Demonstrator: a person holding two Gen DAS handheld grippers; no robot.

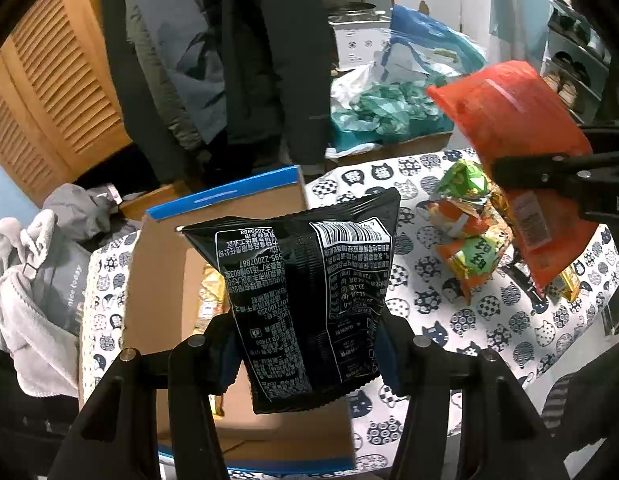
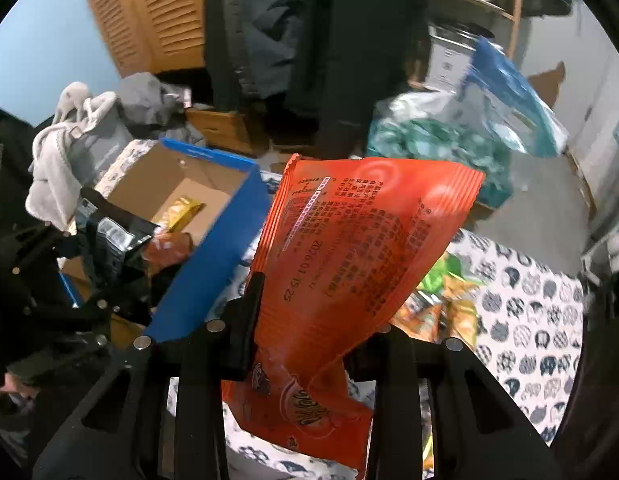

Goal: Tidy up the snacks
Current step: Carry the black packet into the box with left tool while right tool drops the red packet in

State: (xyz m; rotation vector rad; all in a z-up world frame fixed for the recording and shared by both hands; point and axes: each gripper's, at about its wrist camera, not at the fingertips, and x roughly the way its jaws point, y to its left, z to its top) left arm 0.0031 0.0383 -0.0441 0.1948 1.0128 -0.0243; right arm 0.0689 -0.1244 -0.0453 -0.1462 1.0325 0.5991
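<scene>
My left gripper (image 1: 307, 344) is shut on a black snack bag (image 1: 309, 296) and holds it above the open cardboard box (image 1: 157, 280) with blue edges. My right gripper (image 2: 309, 332) is shut on an orange snack bag (image 2: 357, 256), held above the table to the right of the box (image 2: 213, 264). The orange bag (image 1: 509, 120) and right gripper (image 1: 549, 176) also show at the right of the left wrist view. The black bag (image 2: 109, 236) and left gripper (image 2: 89, 280) show at the left of the right wrist view. A gold packet (image 2: 181, 210) lies inside the box.
A pile of green and orange snack packets (image 1: 469, 232) lies on the cat-print tablecloth (image 1: 489, 320). Grey clothes (image 1: 41, 280) lie left of the box. Hanging coats (image 1: 229, 60), a louvred wooden door (image 1: 49, 80) and plastic bags (image 1: 389, 104) stand behind the table.
</scene>
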